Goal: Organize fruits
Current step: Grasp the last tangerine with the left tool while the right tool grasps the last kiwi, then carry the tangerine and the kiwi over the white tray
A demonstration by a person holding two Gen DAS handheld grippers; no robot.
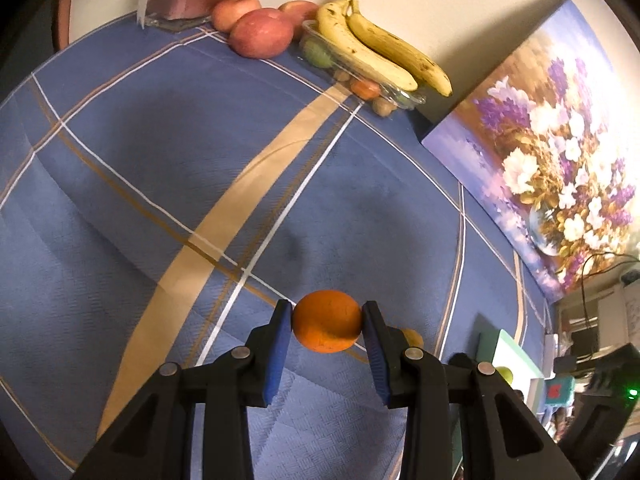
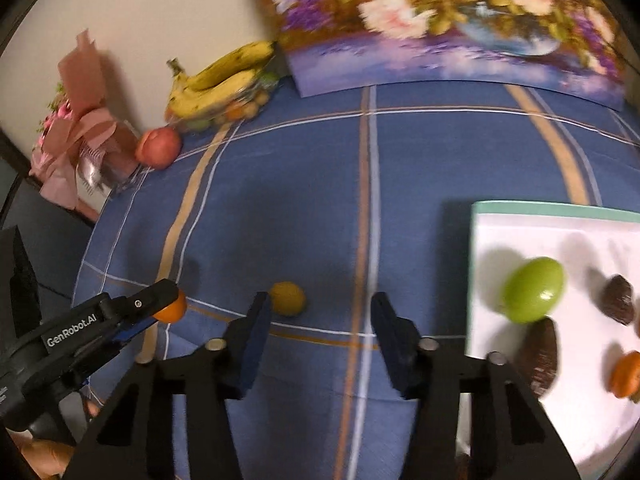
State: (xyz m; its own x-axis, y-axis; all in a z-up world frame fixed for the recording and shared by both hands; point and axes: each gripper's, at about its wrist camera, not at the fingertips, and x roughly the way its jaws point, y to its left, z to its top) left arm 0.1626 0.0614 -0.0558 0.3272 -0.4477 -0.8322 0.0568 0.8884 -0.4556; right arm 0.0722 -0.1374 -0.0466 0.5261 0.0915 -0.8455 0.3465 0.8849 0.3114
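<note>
My left gripper (image 1: 327, 307) is shut on a small orange (image 1: 326, 326), held above the blue checked tablecloth (image 1: 160, 200). The right wrist view shows that gripper (image 2: 160, 300) at the left with the orange (image 2: 174, 309) in its tips. My right gripper (image 2: 320, 298) is open over the cloth, with nothing between its fingers. A small yellow fruit (image 2: 287, 298) lies on the cloth just beyond its left fingertip. To the right is a white tray (image 2: 520, 210) with a teal rim, holding a green fruit (image 2: 534, 295), two brown pieces (image 2: 540, 354) and an orange fruit (image 2: 626, 374).
At the back by the wall lie bananas (image 1: 376, 40) on a clear plastic container (image 1: 360, 84) of small fruits, with red apples (image 1: 262, 32) beside them. A flower painting (image 1: 552, 152) leans on the wall. A pink wrapped bouquet (image 2: 80, 140) stands at the far left.
</note>
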